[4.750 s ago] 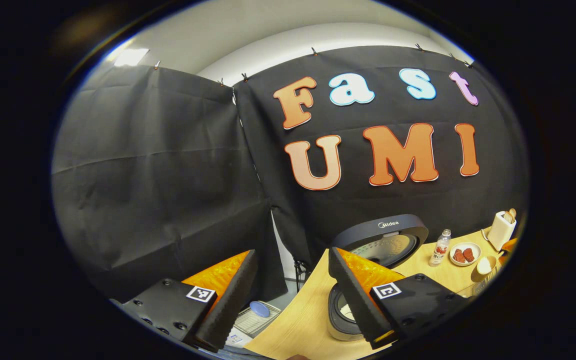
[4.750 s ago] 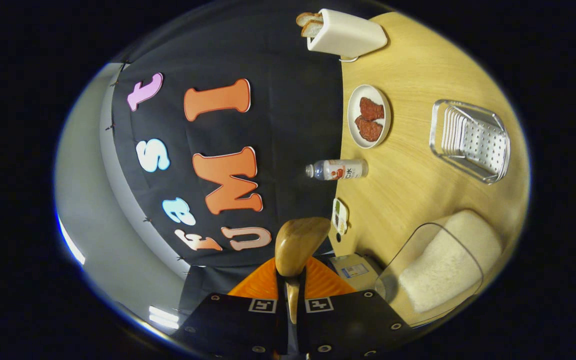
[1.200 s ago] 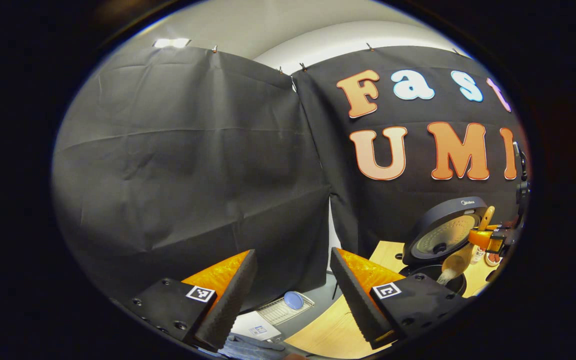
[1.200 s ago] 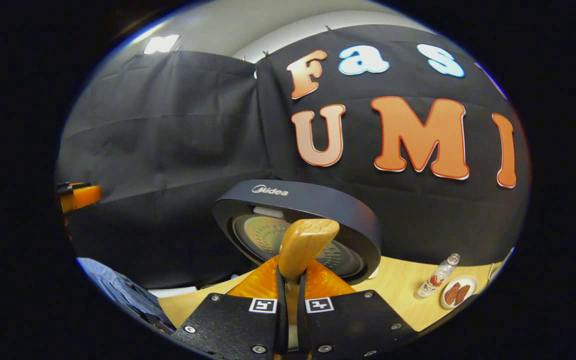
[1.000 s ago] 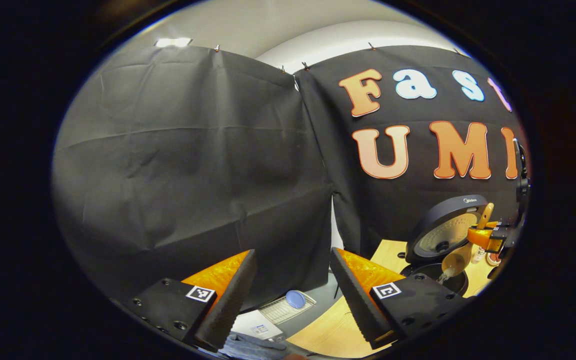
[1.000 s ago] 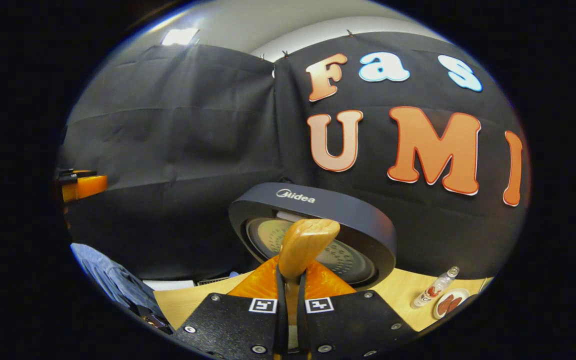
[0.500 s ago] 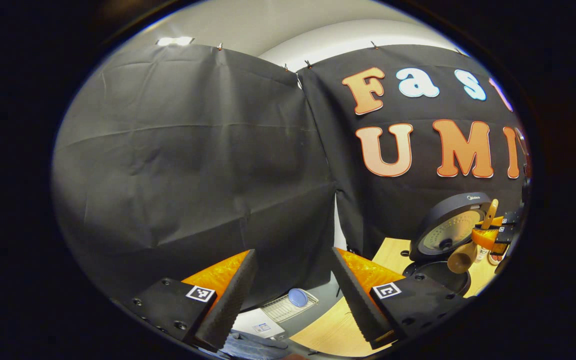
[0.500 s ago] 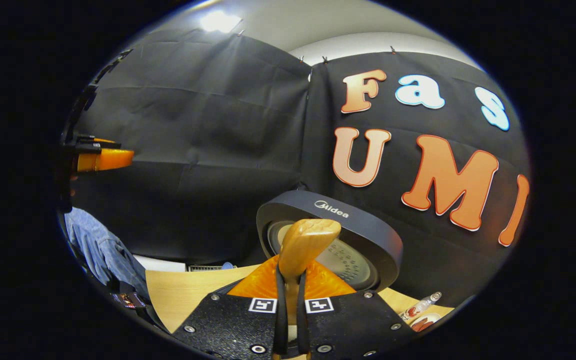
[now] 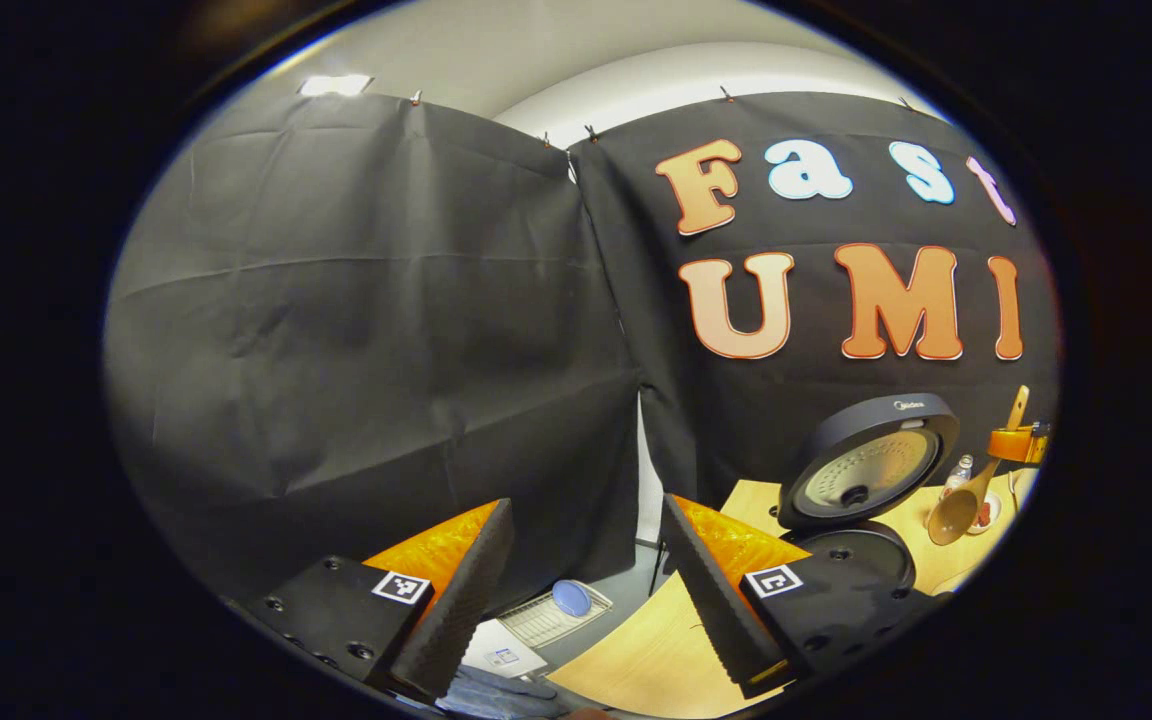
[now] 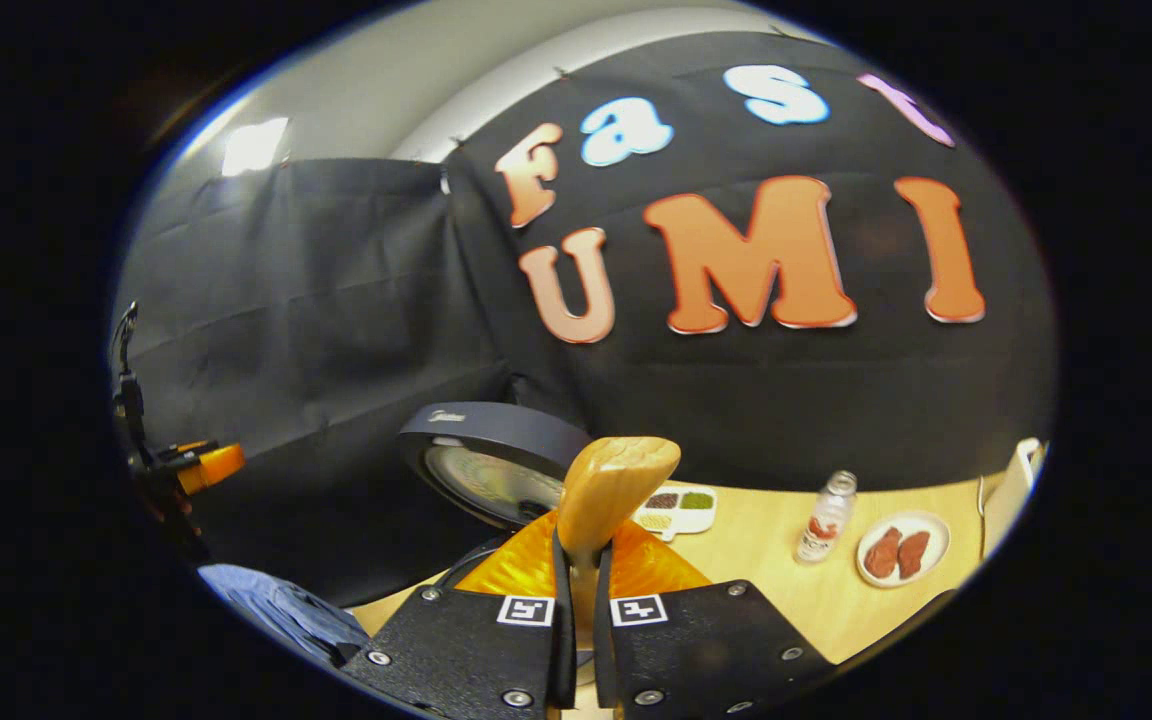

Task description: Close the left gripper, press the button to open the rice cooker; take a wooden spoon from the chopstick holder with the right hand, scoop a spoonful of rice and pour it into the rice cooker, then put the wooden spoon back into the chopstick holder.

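Right gripper pinching the light wooden spoon by its handle, bowl hanging down, seemingly emptied, past the open dark round rice cooker near the wooden tabletop's left edge. Left gripper spread wide, parked clear off that edge. Probably next: back to the chopstick holder.

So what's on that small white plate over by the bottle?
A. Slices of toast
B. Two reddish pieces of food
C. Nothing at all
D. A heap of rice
B. In the right gripper view the plate on the table carries two reddish-brown pieces, and the bottle stands just to the left of it in that view.
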The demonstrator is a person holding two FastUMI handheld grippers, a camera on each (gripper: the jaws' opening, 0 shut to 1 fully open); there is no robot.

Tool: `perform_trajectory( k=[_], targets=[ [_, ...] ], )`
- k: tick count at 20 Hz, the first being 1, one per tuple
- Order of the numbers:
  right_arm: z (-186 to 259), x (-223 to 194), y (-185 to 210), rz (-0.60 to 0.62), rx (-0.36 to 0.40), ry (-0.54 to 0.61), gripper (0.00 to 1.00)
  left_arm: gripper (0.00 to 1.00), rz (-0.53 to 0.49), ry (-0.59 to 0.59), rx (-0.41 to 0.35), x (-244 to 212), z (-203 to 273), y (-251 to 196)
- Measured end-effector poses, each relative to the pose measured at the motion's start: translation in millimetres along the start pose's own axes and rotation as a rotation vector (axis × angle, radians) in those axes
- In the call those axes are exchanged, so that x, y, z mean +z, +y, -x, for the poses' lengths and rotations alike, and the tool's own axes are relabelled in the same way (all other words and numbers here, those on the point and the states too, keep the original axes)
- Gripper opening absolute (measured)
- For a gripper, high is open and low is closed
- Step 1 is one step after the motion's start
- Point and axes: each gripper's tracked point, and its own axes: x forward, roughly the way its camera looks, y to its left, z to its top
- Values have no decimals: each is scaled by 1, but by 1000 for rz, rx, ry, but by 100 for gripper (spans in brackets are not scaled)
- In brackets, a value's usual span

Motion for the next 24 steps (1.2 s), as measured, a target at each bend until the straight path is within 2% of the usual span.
perform_trajectory(
  k=[2,8,10,12,17,22,23,24],
  targets=[
    [22,-2,-45,-62,-83,-3,7,91,-16,7,-39,2,1,-22],
    [101,-22,-179,-146,-328,13,7,91,-20,-17,-131,21,11,-79],
    [127,-28,-216,-165,-391,7,7,100,-24,-23,-150,28,16,-94],
    [158,-40,-246,-177,-454,6,6,100,-27,-31,-169,34,22,-107],
    [199,-65,-287,-213,-547,21,7,100,-49,-49,-189,45,35,-128],
    [214,-109,-315,-234,-605,68,6,100,-64,-60,-205,53,48,-141],
    [214,-118,-318,-244,-605,84,6,91,-69,-63,-209,55,51,-144],
    [212,-132,-319,-267,-604,121,7,90,-75,-65,-212,56,52,-147]
  ],
)
